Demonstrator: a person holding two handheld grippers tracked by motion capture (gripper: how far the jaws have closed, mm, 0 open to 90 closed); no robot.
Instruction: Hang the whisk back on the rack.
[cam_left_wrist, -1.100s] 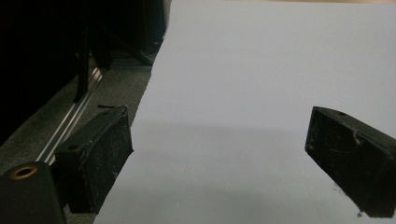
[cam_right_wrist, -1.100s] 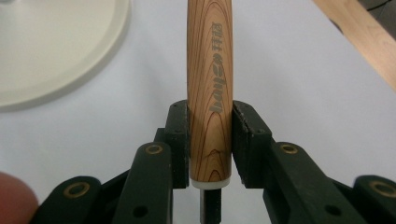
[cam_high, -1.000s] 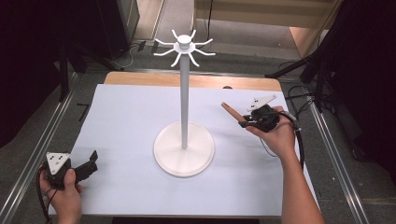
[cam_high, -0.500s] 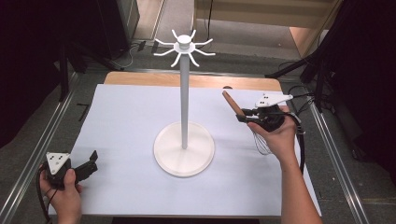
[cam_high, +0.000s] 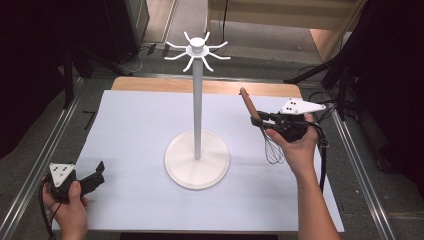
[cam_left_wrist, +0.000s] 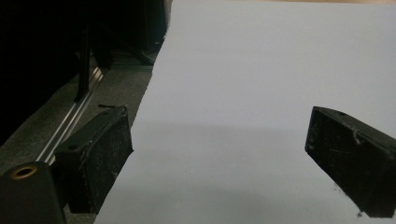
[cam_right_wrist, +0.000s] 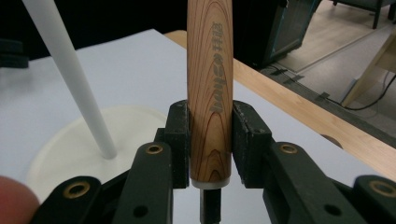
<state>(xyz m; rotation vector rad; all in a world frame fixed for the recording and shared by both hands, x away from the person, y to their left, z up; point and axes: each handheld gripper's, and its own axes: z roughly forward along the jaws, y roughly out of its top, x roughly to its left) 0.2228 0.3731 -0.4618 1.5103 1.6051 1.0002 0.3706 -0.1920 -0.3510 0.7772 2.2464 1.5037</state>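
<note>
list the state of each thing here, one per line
left hand-held gripper: open, holding nothing, low at the near left edge of the table
right hand-held gripper: shut on the whisk handle, raised right of the stand
whisk: held off the table, wooden handle up, wire end hanging down
stand: upright on its round base, hooks bare
table: covered by a white sheet

The high view is taken from above the near edge, angled forward and down; the whole white table (cam_high: 140, 125) and the floor beyond are covered. The left gripper view is set low and close over the table's near-left part, aimed toward the far edge along the left border. The right gripper view is aimed leftward, close up; the white stand (cam_right_wrist: 70, 88) is shared with the high view (cam_high: 197, 100).
</note>
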